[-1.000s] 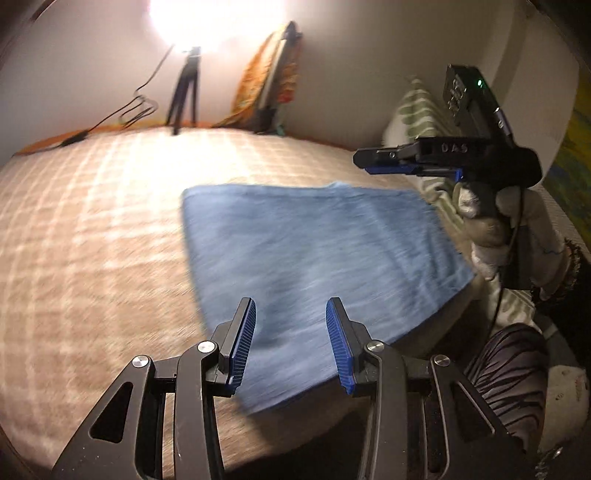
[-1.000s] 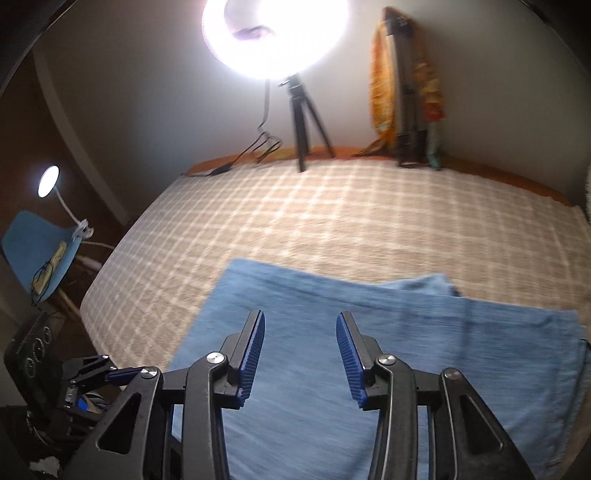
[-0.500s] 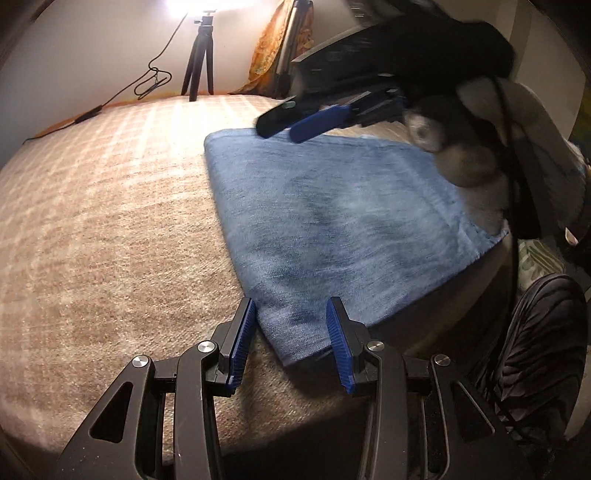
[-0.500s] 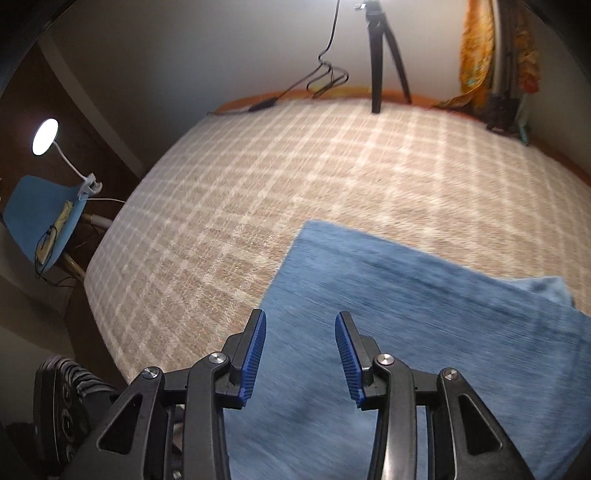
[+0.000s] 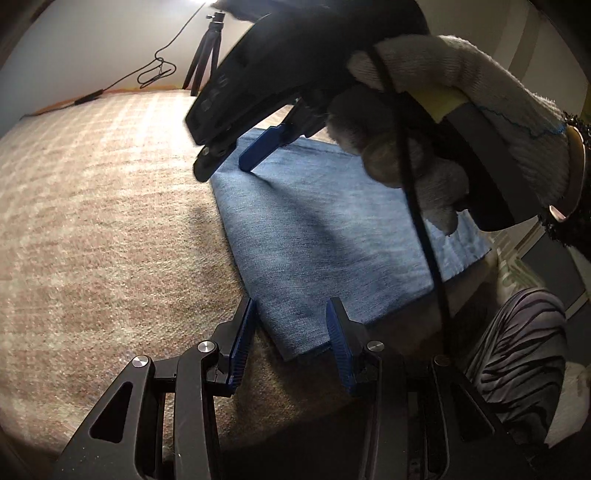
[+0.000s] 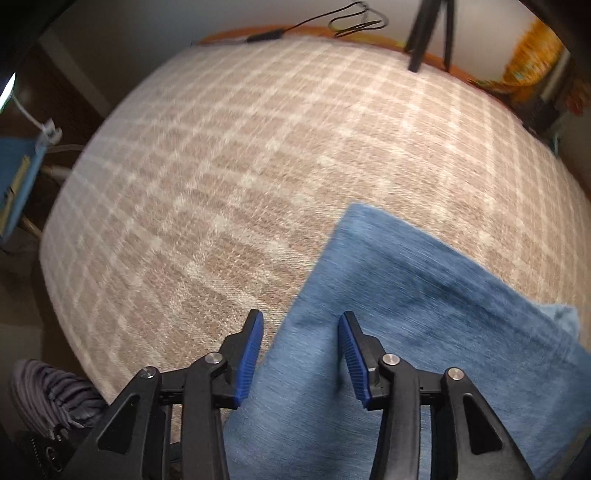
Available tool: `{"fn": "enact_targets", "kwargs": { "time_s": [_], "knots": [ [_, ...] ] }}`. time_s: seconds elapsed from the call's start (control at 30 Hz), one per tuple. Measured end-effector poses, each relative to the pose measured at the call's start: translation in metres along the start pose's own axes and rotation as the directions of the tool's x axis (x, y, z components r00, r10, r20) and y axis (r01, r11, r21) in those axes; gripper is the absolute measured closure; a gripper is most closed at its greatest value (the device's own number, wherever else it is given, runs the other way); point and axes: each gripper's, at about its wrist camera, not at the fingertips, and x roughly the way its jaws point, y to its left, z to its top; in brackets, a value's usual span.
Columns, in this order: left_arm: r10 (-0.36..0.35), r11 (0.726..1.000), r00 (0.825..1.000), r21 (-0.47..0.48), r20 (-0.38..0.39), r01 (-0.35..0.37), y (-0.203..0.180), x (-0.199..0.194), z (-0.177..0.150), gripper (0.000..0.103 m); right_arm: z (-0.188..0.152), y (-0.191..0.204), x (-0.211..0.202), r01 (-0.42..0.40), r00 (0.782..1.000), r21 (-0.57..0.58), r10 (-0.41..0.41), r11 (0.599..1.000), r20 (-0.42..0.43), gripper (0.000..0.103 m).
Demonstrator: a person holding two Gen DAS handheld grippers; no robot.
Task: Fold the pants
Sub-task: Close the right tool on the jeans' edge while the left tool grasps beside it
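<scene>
Bed: plaid cover (image 6: 229,192) under lamp light, tripod (image 5: 205,55) and cable (image 6: 347,22) at far wall.
Pants: blue denim (image 5: 325,236), already folded to a flat rectangle, lying on bed near its edge; one long edge neat, a lighter layer peeking out at far right side.
Left gripper: (image 5: 291,343) low at near corner of pants, partly open, corner lying between the pads but not pinched; likely placed there to take that corner for the next fold.
Right gripper: (image 6: 301,354) pointed steeply down over far end of pants, jaws opening, left edge of denim between them, nothing clamped; in left view its blue finger (image 5: 258,147) close above or touching far corner, cannot tell which.
Gloved hand: (image 5: 443,122) wrapped round right grip, cord hanging across view.
Stage: probably setting both ends for one more fold.
Risk: a shallow bite may lift top layer only and spoil the stack.
</scene>
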Motion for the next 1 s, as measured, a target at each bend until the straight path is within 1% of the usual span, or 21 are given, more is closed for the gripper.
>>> {"fn": "enact_targets", "kwargs": {
  "time_s": [0.03, 0.13, 0.2, 0.23, 0.3, 0.37, 0.4, 0.47, 0.57, 0.63, 0.73, 0.87, 1.0],
  "knots": [
    [-0.014, 1.000, 1.000, -0.013, 0.000, 0.014, 0.002, -0.001, 0.000, 0.065, 0.002, 0.005, 0.003, 0.016, 1.000, -0.010, -0.016, 1.000, -0.017, 0.051],
    [-0.039, 0.999, 0.999, -0.031, 0.004, 0.039, 0.002, -0.006, -0.002, 0.065, 0.008, 0.015, 0.012, 0.064, 0.996, -0.034, -0.066, 0.997, -0.055, 0.051],
    [-0.058, 0.997, 0.998, -0.042, 0.005, 0.058, 0.006, -0.007, -0.002, 0.065, 0.011, 0.022, 0.017, 0.096, 0.992, -0.055, -0.099, 0.994, -0.071, 0.051],
    [-0.062, 0.997, 0.998, -0.042, 0.005, 0.062, 0.007, -0.008, -0.003, 0.065, 0.011, 0.026, 0.019, 0.105, 0.991, -0.060, -0.109, 0.993, -0.073, 0.053],
    [-0.067, 0.997, 0.998, -0.036, 0.005, 0.067, 0.006, -0.008, 0.002, 0.065, 0.011, 0.028, 0.020, 0.121, 0.989, -0.072, -0.126, 0.990, -0.071, 0.058],
    [-0.067, 0.997, 0.998, -0.035, 0.008, 0.067, 0.005, -0.009, 0.002, 0.065, 0.012, 0.033, 0.020, 0.148, 0.987, -0.093, -0.153, 0.985, -0.055, 0.075],
    [-0.067, 0.997, 0.998, -0.036, 0.010, 0.068, 0.005, -0.010, 0.003, 0.065, 0.012, 0.032, 0.019, 0.151, 0.987, -0.092, -0.156, 0.984, -0.049, 0.078],
    [-0.068, 0.996, 0.998, -0.048, 0.012, 0.069, 0.007, -0.012, 0.004, 0.065, 0.010, 0.027, 0.018, 0.131, 0.990, -0.074, -0.134, 0.989, -0.031, 0.088],
    [-0.072, 0.993, 0.997, -0.091, 0.014, 0.073, 0.020, -0.016, 0.007, 0.065, 0.005, 0.009, 0.014, 0.085, 0.996, -0.047, -0.085, 0.995, 0.001, 0.097],
    [-0.086, 0.988, 0.996, -0.131, 0.004, 0.086, 0.030, -0.016, 0.011, 0.065, 0.001, 0.002, 0.009, 0.046, 0.999, -0.016, -0.046, 0.999, 0.027, 0.100],
    [-0.106, 0.976, 0.994, -0.191, -0.002, 0.104, 0.040, -0.013, 0.013, 0.065, -0.005, -0.014, -0.005, -0.015, 0.997, 0.038, 0.012, 0.999, 0.072, 0.101],
    [-0.128, 0.962, 0.992, -0.245, -0.010, 0.122, 0.046, -0.006, 0.016, 0.065, -0.010, -0.031, -0.026, -0.078, 0.990, 0.074, 0.069, 0.994, 0.126, 0.101],
    [-0.154, 0.949, 0.988, -0.277, 0.017, 0.153, 0.045, -0.004, 0.022, 0.065, -0.015, -0.046, -0.044, -0.125, 0.980, 0.104, 0.107, 0.987, 0.167, 0.101]
  ]
}}
